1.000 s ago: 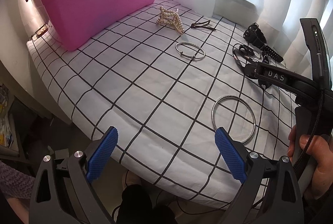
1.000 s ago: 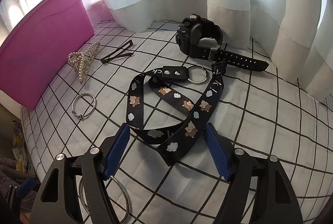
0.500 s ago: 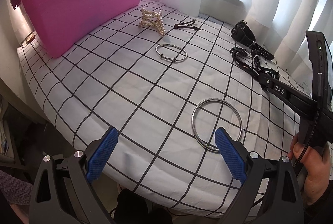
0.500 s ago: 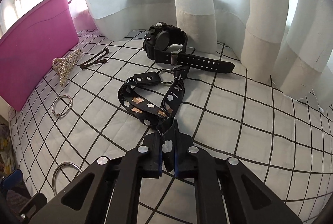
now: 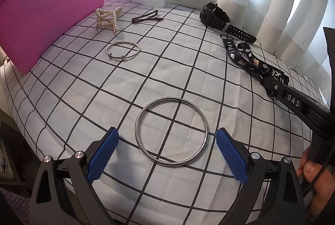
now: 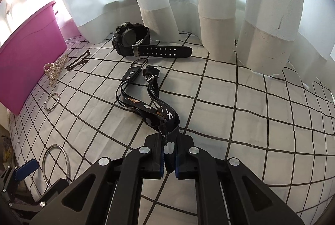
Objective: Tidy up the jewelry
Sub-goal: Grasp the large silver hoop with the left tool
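A large silver bangle [image 5: 171, 130] lies flat on the checked sheet, directly between the open blue pads of my left gripper [image 5: 166, 153], which hovers just over it without touching. My right gripper [image 6: 168, 159] is shut on the folded end of a black lanyard [image 6: 156, 107] printed with clouds; the strap trails away across the sheet to its key ring. The same lanyard [image 5: 249, 57] and the right gripper's black arm show at the right of the left wrist view. A thin silver bracelet [image 5: 123, 50], a pearl hair claw [image 5: 107, 18], a dark hair clip [image 5: 146, 17] and a black watch [image 5: 219, 17] lie further off.
A pink plastic bin [image 5: 48, 5] stands at the far left of the bed. White curtains [image 6: 209, 5] hang along the far edge behind the watch [image 6: 134, 40]. The bed's near edge drops off at the lower left. A hand [image 5: 316, 179] holds the right gripper's handle.
The right gripper closed on the lanyard and drew it toward me, stretching the strap out. The left gripper moved over the sheet until the large bangle sat between its open pads.
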`<state>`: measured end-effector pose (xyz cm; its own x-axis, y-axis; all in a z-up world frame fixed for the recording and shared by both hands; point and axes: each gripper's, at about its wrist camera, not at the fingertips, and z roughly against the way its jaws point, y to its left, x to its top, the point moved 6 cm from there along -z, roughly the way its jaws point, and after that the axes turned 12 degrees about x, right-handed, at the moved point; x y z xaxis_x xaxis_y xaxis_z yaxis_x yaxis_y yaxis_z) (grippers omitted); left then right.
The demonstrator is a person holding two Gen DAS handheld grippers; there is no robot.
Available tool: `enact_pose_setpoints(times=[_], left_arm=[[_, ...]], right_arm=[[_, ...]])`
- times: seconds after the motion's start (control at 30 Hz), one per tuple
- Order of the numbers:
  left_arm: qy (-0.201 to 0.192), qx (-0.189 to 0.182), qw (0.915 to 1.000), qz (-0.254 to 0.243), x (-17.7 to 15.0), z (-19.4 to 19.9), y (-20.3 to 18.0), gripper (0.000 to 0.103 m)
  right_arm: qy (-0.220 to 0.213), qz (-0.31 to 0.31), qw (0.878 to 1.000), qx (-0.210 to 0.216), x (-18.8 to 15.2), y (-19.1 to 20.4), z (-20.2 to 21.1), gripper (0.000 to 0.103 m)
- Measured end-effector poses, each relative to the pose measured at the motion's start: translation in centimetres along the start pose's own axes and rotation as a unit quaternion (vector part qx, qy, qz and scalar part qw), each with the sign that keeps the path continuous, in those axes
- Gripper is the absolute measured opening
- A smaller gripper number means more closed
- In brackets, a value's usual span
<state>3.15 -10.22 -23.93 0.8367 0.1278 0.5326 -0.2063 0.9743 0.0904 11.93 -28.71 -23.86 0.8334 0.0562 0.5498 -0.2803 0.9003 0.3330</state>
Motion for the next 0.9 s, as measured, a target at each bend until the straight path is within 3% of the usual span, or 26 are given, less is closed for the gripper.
enact_pose_setpoints(times=[0.17,0.47,0.6,0.9], left_arm=[[-0.016,0.023,0.9993,-0.025,0.10,-0.52,-0.73,0.095],[-0.055,0.029,0.9979,-0.015,-0.23,-0.38,-0.07,0.095],[-0.068,0.015,0.9971,-0.030,-0.22,0.28,-0.78,0.072],[-0.055,0.008,0.9983,-0.020,0.21,0.27,-0.23,0.071]], right_arm=[[-0.001,-0.001,1.000,0.003,-0.05,-0.20,0.25,0.007],[-0.004,-0.004,1.000,0.008,0.03,-0.25,0.19,0.007],[-0.006,-0.008,1.000,0.010,-0.02,-0.28,0.25,0.007],[-0.008,-0.010,1.000,0.019,-0.25,-0.05,0.57,0.007]])
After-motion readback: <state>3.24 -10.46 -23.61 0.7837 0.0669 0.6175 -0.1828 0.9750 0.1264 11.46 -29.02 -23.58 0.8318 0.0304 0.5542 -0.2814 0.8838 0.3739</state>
